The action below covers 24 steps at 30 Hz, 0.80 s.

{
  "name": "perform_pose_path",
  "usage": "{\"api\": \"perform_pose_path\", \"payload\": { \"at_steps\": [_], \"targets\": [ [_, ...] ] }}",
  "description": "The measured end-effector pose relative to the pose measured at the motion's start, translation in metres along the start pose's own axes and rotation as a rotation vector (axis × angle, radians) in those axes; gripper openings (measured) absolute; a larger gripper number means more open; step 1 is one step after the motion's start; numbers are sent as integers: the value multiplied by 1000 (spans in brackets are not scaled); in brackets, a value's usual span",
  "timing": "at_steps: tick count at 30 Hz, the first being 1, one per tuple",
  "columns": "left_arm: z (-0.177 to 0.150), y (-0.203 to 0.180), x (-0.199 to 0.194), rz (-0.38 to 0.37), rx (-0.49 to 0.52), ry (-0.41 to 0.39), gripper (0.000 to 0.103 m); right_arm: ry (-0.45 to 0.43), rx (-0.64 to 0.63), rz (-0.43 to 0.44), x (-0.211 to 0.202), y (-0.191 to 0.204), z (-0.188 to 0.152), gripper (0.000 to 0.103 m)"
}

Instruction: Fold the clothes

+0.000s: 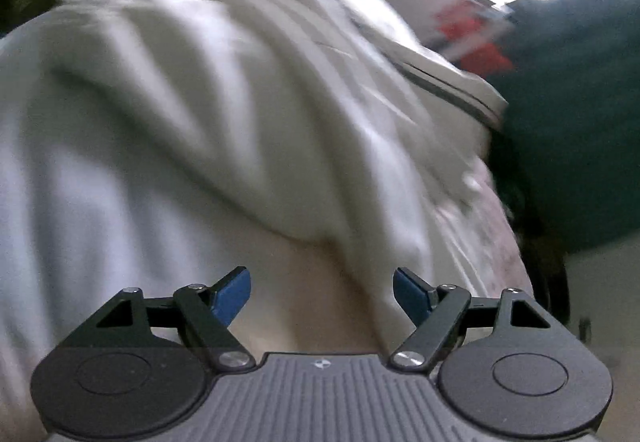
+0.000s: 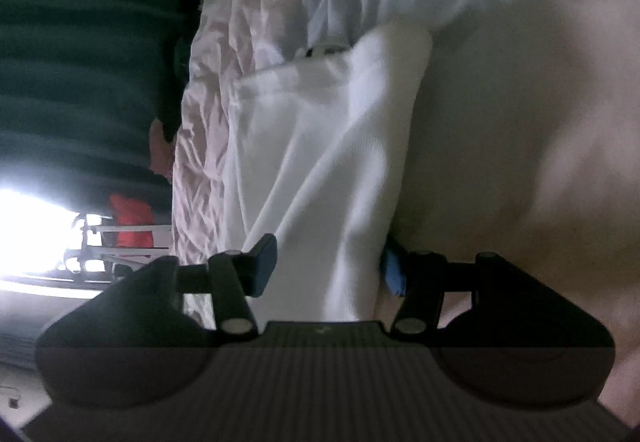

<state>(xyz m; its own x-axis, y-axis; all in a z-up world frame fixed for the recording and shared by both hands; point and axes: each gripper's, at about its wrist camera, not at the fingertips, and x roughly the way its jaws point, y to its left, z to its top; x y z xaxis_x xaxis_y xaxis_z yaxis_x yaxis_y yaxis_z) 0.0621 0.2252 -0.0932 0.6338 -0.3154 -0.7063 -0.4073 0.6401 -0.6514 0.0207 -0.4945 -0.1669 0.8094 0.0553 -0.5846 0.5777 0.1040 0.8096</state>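
A white garment [image 1: 200, 101] lies rumpled in long folds across the pale bed surface [image 1: 304, 326], blurred in the left wrist view. My left gripper [image 1: 322, 294] hovers just short of its near edge, jaws wide apart with only bare bedding between the blue pads [image 1: 234, 296]. In the right wrist view a folded thickness of the same white garment [image 2: 320, 161] runs between the fingers of my right gripper [image 2: 328, 270]. The left pad [image 2: 264, 266] stands off the cloth, and the cloth's edge partly covers the right pad [image 2: 394, 276].
A person in dark green clothing [image 1: 580, 121] [image 2: 80, 41] stands at the bed's side, a hand [image 2: 160, 153] showing at the edge. A crumpled pinkish sheet [image 2: 224, 61] lies beside the garment. A red object [image 1: 476, 37] [image 2: 132, 222] and a bright window [image 2: 32, 234] are beyond.
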Motion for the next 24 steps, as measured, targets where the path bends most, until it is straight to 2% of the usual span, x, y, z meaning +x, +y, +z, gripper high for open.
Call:
{"api": "perform_pose_path", "payload": {
  "at_steps": [2, 5, 7, 9, 10, 11, 12, 14, 17, 19, 24],
  "targets": [
    [17, 22, -6, 22, -85, -15, 78, 4, 26, 9, 1, -4, 1, 57],
    [34, 42, -21, 52, -173, -116, 75, 12, 56, 39, 2, -10, 3, 57],
    [43, 54, -25, 21, -257, -157, 75, 12, 59, 56, 2, -12, 6, 57],
    [48, 64, -24, -7, -329, -175, 69, 9, 51, 69, 3, -12, 11, 54],
    [51, 68, -24, -20, -357, -182, 68, 4, 41, 66, 4, -12, 14, 44],
    [52, 71, -25, -28, -370, -187, 67, -9, 28, 54, 4, -12, 18, 28],
    [54, 73, -26, -29, -378, -199, 64, -23, 15, 43, 3, -11, 21, 18],
    [58, 74, -28, -19, -379, -224, 60, -85, -11, 38, -2, -12, 29, 7],
    [62, 73, -24, -9, -378, -244, 51, -204, -36, 52, -15, -13, 42, 6],
    [66, 76, -22, -13, -402, -265, 45, -237, -22, 54, -18, -18, 47, 6],
    [72, 88, -18, -31, -441, -305, 30, -163, 101, 67, -7, -39, 52, 9]
  ]
}}
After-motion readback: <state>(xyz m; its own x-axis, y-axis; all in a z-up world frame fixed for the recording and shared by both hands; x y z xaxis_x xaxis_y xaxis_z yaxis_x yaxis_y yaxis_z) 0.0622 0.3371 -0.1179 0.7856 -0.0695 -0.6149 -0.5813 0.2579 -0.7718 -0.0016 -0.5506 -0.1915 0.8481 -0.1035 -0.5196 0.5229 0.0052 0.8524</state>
